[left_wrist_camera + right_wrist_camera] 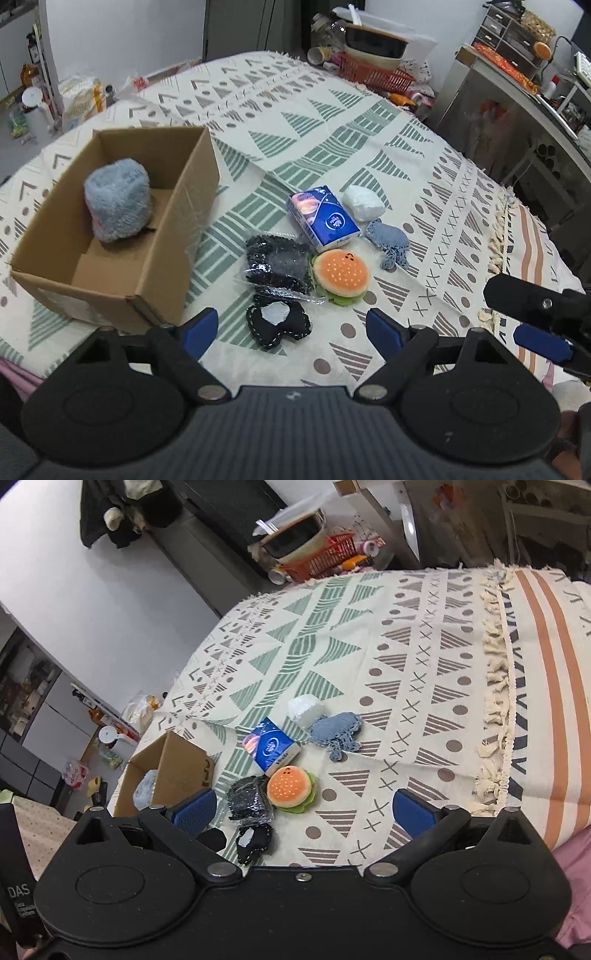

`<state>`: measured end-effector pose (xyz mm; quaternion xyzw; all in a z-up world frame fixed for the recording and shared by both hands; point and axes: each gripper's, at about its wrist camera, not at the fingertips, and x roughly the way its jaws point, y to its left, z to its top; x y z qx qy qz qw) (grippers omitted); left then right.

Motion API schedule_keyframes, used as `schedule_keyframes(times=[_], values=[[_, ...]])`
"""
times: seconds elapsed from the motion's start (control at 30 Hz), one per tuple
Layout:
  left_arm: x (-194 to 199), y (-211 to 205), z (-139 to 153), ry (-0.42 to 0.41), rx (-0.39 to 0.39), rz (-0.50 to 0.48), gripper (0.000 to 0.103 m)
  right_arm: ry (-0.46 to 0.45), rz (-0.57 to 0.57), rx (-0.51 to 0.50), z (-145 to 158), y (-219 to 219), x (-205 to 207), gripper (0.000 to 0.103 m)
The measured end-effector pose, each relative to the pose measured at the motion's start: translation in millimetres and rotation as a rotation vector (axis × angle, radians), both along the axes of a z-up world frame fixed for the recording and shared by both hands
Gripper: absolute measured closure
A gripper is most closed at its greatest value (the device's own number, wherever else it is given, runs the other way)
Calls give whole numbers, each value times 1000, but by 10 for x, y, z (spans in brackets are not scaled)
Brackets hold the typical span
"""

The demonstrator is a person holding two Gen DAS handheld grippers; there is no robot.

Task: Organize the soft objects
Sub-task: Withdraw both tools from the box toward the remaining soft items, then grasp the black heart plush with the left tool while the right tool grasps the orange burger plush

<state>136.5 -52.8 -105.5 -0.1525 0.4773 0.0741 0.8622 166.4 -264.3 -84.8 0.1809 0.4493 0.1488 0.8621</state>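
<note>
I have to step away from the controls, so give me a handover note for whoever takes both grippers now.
Left gripper: jaws open, empty, above the black felt piece.
Right gripper: jaws open, empty.
Done: grey fluffy toy is in the cardboard box.
Left on the cloth: black felt piece, black bagged item, burger plush, tissue pack, white bundle, blue crochet piece.

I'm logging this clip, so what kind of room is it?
Probably a lived-in home room: a patterned tasselled cloth covers the surface, a red basket with stacked pots sits behind, and small drawers stand nearby.
</note>
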Motion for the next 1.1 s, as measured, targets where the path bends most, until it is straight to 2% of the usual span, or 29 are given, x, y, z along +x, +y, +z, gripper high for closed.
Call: schedule_keyframes(times=[0.3, 0.5, 0.6, 0.83, 0.93, 1.0, 1.1], values=[[224, -34, -202, 22, -29, 4, 18, 64, -18, 10, -175, -1, 202, 1], [331, -79, -394, 35, -41, -34, 21, 125, -32, 37, -342, 18, 352, 1], [356, -75, -493, 46, -25, -35, 23, 145, -30, 47, -423, 45, 422, 1], [401, -27, -696, 84, -13, -4, 24, 182, 1, 32, -609, 202, 577, 9], [423, 16, -780, 103, -33, 24, 25, 195, 21, 24, -676, 268, 633, 13], [433, 47, -844, 120, -50, 41, 32, 210, 32, 20, -731, 312, 677, 16], [446, 89, -912, 126, -67, 61, 35, 216, 65, 19, -792, 392, 725, 20]])
